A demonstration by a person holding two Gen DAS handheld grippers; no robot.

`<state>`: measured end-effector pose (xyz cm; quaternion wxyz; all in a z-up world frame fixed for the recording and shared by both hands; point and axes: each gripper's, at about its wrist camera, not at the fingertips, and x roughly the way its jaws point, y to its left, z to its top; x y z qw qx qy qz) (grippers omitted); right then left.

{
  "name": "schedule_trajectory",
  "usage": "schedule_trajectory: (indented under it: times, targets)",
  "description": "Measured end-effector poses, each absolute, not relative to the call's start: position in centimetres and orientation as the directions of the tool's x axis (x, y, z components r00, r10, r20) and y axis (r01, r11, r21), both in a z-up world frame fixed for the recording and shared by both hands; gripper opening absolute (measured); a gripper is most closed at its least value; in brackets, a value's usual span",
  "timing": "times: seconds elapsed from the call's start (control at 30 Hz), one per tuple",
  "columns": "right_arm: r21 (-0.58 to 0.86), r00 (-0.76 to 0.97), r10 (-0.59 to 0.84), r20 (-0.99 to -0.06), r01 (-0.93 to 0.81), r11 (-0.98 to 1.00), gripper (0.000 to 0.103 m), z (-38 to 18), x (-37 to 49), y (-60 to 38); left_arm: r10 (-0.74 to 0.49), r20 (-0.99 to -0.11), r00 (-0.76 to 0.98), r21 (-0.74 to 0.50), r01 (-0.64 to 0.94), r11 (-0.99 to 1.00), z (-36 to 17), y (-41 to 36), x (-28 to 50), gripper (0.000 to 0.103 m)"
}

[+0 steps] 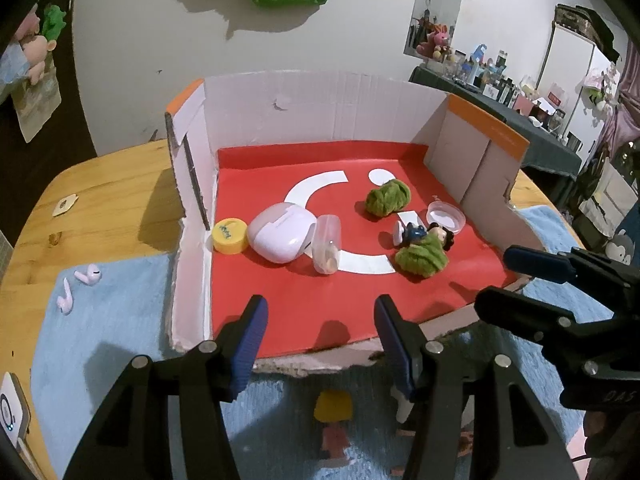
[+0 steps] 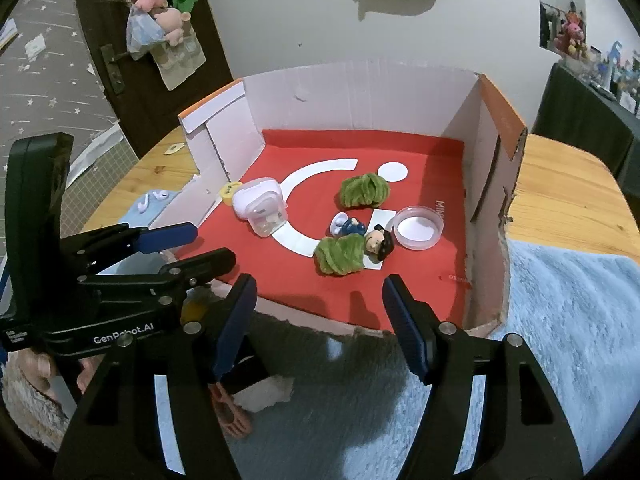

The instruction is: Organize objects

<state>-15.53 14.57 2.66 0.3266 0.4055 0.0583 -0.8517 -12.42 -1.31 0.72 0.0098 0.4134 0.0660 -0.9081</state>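
Both grippers are hovering side by side at the torn front edge of a shallow cardboard box [image 1: 320, 96] with a red floor, which is serving as the collecting tray. The left gripper [image 1: 320, 344] is standing with its jaws parted and nothing between them; the right gripper [image 2: 320, 320] is likewise spread and empty. Both are pointing downward into the box, presumably so that items can be dropped over the low front wall.

Inside, a pale pink earbud case [image 1: 280, 236] is lying near the left wall, with a yellow cap [image 1: 230, 236] touching its left side and a clear capsule [image 1: 328, 248] leaning against its right. Toward the right, a small figurine [image 2: 366, 236] is lying on its side between two green fuzzy balls [image 2: 364, 190], the nearer one partly covering it, and a clear round lid [image 2: 418, 228] is resting just beside the figurine's head (open side up, as far as can be judged).

Two pink earbuds [image 1: 78, 288] are lying outside the box on the blue fleece mat [image 1: 100, 320], near the left wall. They are probably the next things to be gathered, since the left gripper is nearest them. A few small objects are sitting on the mat beneath the grippers (too shadowed to identify).
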Motion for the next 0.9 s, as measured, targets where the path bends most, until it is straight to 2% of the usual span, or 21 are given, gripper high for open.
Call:
schedule_trajectory:
  times: [0.53, 0.9]
  targets:
    - [0.165, -0.485, -0.522, -0.702, 0.601, -0.782, 0.072, 3.6, -13.5, 15.4, 0.025, -0.734, -0.678, -0.104, 0.076, -0.992, 1.5, -0.9, -10.3, 0.060]
    - [0.160, -0.497, -0.523, -0.693, 0.601, -0.783, 0.072, 3.8, -11.5, 16.1, 0.026, -0.729, -0.684, -0.108, 0.078, -0.991, 1.6, -0.9, -8.4, 0.062]
